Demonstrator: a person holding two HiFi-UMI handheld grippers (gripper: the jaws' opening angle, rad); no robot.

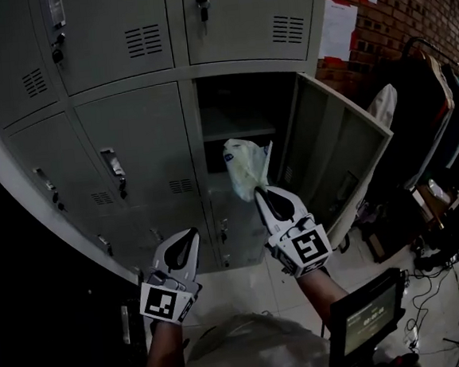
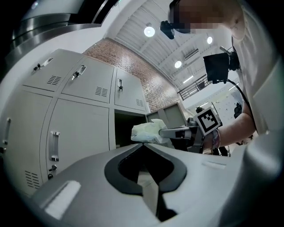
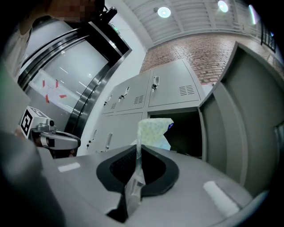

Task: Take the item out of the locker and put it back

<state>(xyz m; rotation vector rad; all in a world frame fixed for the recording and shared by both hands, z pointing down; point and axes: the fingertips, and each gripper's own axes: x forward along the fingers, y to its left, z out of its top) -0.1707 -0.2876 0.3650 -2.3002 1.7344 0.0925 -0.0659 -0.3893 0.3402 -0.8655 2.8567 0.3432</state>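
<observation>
A: Where is the plastic bag (image 1: 244, 163)?

B: It is up in the air at the mouth of the open locker compartment (image 1: 235, 106), at about 12 o'clock from the right gripper (image 1: 262, 192). It looks to be just outside the opening rather than on the shelf (image 1: 238, 131) inside, though the dim head view leaves that a little unsure.

A: What holds it?

B: The right gripper's fingers are clenched on a pinch of the bag's thin film. The right gripper view shows the film running down between them, with the pale, crumpled bulk standing above the tips. What is inside the bag cannot be made out.

A: And the left gripper (image 1: 191, 234)?

B: It sits at about 8 o'clock from the right one, lower and apart from the bag, in front of the closed locker doors (image 1: 130, 147). Its fingers are pressed together with nothing between them.

A: How does the compartment's door (image 1: 335, 157) stand?

B: It is swung out at 3 o'clock of the opening. Farther off toward 3 o'clock, dark garments (image 1: 435, 113) hang below a brick wall (image 1: 413, 3).
</observation>
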